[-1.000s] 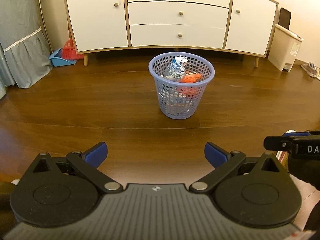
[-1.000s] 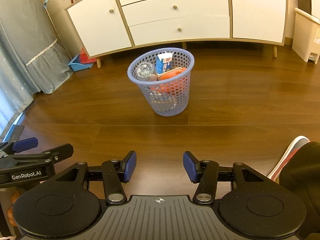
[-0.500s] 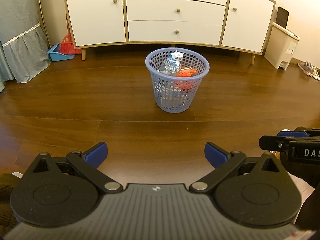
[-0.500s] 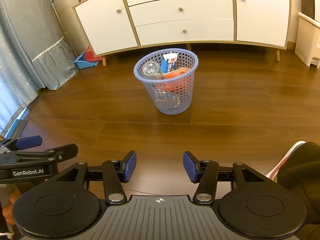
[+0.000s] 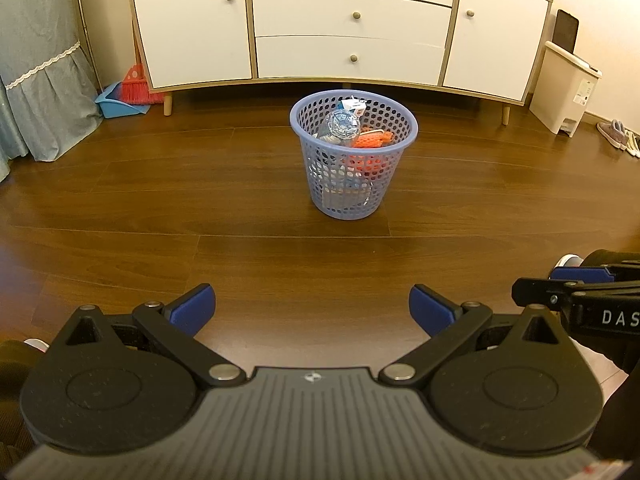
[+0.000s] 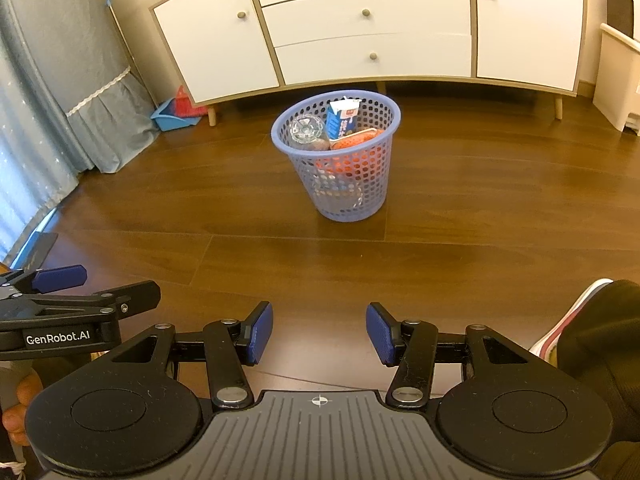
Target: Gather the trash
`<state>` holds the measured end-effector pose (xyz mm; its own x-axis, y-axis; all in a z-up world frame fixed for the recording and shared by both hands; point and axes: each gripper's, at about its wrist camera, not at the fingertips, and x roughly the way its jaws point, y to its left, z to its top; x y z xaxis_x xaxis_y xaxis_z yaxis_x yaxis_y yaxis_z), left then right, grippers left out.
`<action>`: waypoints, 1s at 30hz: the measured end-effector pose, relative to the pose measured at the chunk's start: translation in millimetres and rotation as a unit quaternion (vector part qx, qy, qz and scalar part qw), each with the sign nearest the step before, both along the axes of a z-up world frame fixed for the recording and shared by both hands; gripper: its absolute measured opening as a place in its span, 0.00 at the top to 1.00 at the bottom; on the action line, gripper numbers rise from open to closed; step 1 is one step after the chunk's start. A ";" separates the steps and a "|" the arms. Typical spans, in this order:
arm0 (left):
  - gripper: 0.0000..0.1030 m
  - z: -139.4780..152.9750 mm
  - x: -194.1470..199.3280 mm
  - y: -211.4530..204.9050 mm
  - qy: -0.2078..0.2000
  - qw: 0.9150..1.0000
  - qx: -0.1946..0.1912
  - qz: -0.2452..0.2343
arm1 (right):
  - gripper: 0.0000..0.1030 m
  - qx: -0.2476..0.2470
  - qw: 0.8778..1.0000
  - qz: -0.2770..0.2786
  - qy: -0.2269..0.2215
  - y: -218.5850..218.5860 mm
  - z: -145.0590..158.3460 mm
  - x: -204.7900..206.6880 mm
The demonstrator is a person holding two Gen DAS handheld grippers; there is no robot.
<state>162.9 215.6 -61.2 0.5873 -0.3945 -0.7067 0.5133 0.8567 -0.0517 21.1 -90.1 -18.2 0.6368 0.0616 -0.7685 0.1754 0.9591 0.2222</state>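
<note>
A lilac perforated waste basket point(image 5: 352, 184) point(image 6: 344, 184) stands on the wooden floor before a white sideboard. Inside it lie a clear plastic bottle point(image 5: 342, 126) point(image 6: 306, 130), a blue-and-white carton point(image 6: 340, 118) point(image 5: 354, 105) and an orange wrapper point(image 5: 372, 140) point(image 6: 354, 139). My left gripper point(image 5: 312, 310) is open and holds nothing, well short of the basket. My right gripper point(image 6: 320, 334) is open too, with nothing between its blue pads, and its side shows at the right edge of the left wrist view.
The white sideboard point(image 5: 344, 24) point(image 6: 360, 20) runs along the back wall. A blue dustpan with a red brush point(image 5: 124, 96) point(image 6: 178, 112) sits at its left end by a grey curtain point(image 5: 36, 60). A cream pedal bin point(image 5: 566, 88) and shoes point(image 5: 618, 136) are at right.
Both cameras have drifted a little, so the basket sits slightly further right in each view. Both grippers stay open and empty.
</note>
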 end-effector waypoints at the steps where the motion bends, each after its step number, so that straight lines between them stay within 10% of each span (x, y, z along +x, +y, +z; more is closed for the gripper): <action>1: 0.01 0.0 0.0 0.0 0.000 1.000 0.000 0.000 | 0.52 0.000 1.000 0.000 0.000 0.1 0.0 -0.1; 30: 0.01 -2.2 0.7 1.8 0.003 1.000 0.004 0.005 | 0.52 0.002 1.000 0.001 -0.003 1.0 -0.7 -1.6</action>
<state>163.6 217.4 -63.4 0.5869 -0.3831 -0.7133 0.5046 0.8620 -0.0478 19.5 -89.1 -18.9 0.6418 0.0667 -0.7640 0.1714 0.9585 0.2276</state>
